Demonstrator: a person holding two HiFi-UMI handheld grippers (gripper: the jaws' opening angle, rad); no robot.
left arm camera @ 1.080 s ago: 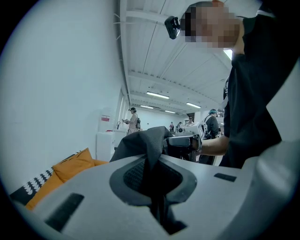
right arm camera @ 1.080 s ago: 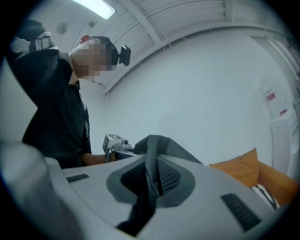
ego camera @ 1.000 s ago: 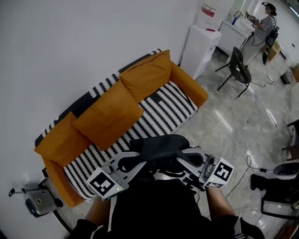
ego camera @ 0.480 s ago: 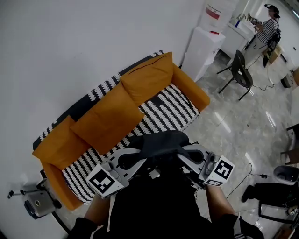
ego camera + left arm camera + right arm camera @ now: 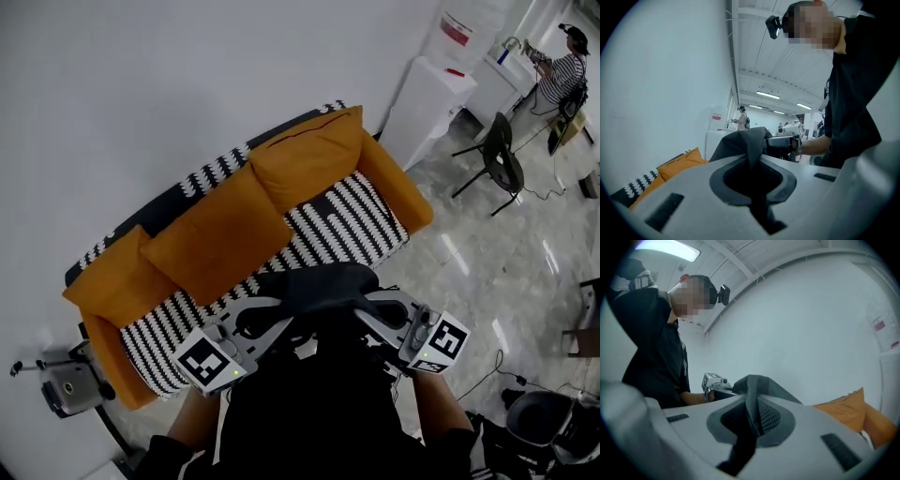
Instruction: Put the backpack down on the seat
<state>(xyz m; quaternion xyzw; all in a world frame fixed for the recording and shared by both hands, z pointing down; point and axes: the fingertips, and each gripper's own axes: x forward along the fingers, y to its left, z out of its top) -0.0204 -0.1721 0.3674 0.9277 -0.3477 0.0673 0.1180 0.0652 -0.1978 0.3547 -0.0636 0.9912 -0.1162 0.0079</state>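
Between left hand-held gripper [image 5: 751, 165] and right hand-held gripper [image 5: 751, 418] | backpack [image 5: 319, 286]; clamped, apparently aloft

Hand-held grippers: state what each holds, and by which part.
Both hold the backpack. The left hand-held gripper and the right hand-held gripper are each shut on a fold of its fabric at the top, one per side.

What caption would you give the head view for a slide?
Left gripper and right gripper hold a dark backpack before an orange sofa.
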